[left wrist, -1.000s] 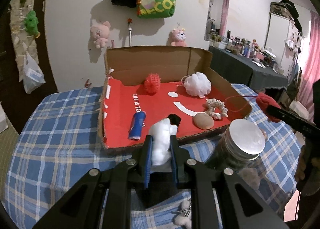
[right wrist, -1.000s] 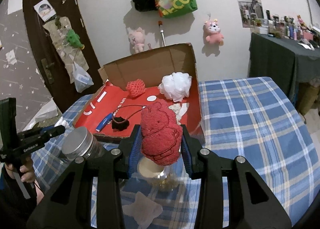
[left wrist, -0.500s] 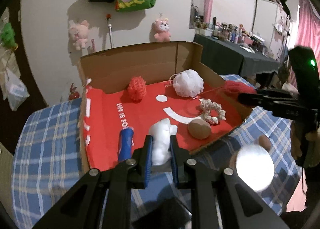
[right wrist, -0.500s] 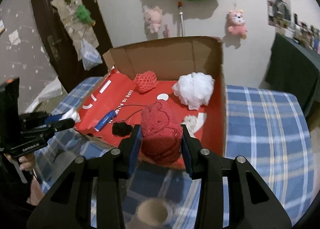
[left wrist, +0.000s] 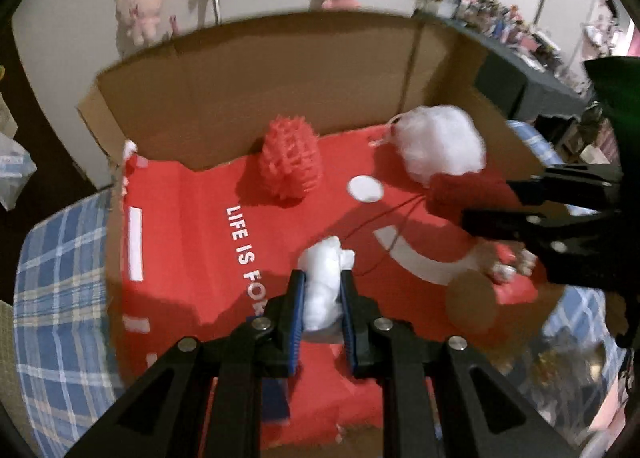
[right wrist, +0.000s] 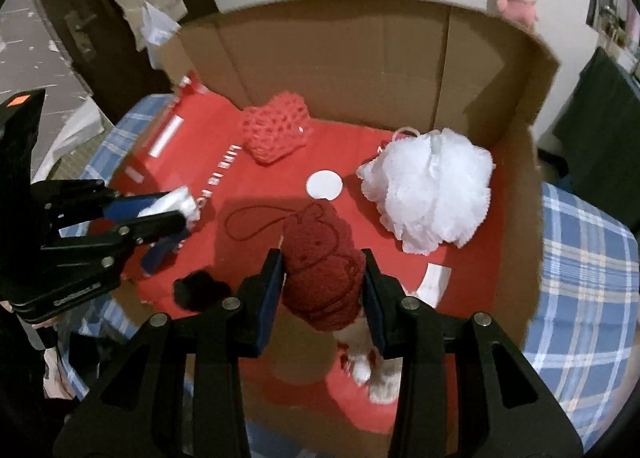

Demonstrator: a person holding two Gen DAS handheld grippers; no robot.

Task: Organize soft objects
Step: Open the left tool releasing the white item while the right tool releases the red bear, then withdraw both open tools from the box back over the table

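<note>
My left gripper [left wrist: 322, 292] is shut on a small white soft toy [left wrist: 324, 278] and holds it over the red floor of the open cardboard box [left wrist: 248, 98]. My right gripper [right wrist: 323, 282] is shut on a dark red knitted plush [right wrist: 320, 270] with a red cord loop, also over the box floor. Each gripper shows in the other view: the right gripper [left wrist: 516, 198] comes in from the right, the left gripper [right wrist: 176, 210] from the left. In the box lie a red mesh ball [right wrist: 274, 132] and a white bath pouf [right wrist: 430, 194].
A blue tube [right wrist: 158, 254], a black soft lump [right wrist: 196, 290], a white scrunchie [right wrist: 372, 366] and a brown round pad [left wrist: 472, 304] lie near the box's front. The box stands on a blue plaid cloth [right wrist: 580, 258]. Its tall back flap [right wrist: 360, 54] rises behind.
Both grippers have moved forward over the box with their toys and now hang above its red floor. The metal-lidded jar has dropped out of view.
</note>
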